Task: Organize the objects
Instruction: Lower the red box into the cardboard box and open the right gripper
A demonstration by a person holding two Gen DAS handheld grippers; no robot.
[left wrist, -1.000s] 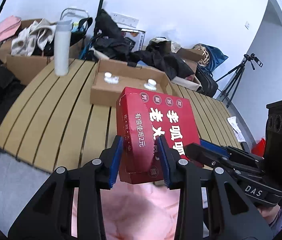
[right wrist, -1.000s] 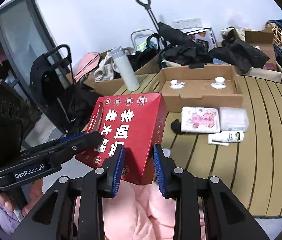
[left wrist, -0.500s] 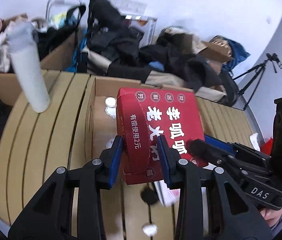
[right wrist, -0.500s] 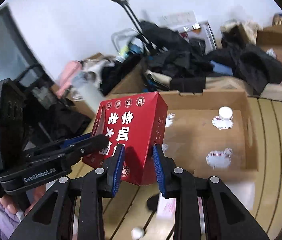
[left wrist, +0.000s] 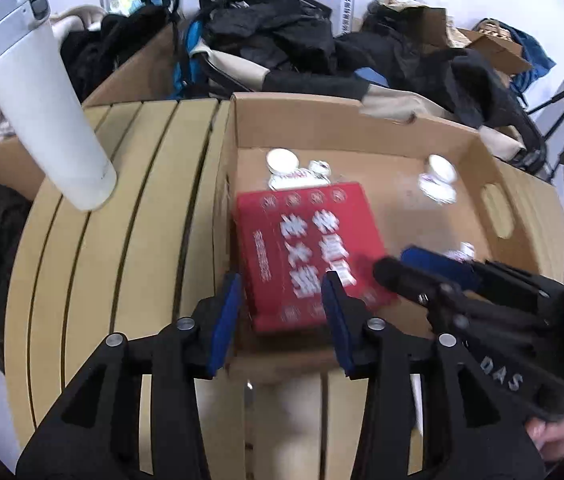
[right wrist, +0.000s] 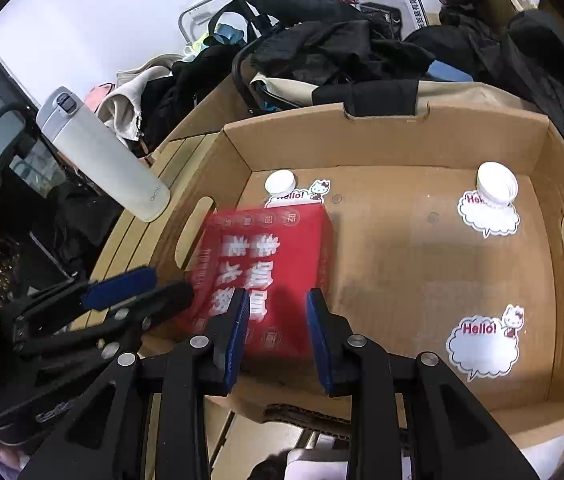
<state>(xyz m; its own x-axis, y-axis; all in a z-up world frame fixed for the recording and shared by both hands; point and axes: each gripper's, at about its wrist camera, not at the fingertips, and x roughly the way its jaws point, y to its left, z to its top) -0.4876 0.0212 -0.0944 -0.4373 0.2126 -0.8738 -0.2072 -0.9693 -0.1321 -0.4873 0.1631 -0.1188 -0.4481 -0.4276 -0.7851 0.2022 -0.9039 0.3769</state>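
Red box (left wrist: 306, 256) sits low in your cardboard tray (right wrist: 434, 136) for sorting: left tongs (left wrist: 282, 312) just opened clear, right tongs (right wrist: 275, 328) look clear too.

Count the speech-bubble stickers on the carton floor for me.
3: one at the far left corner, one far right, one near right. The red box may hide another.
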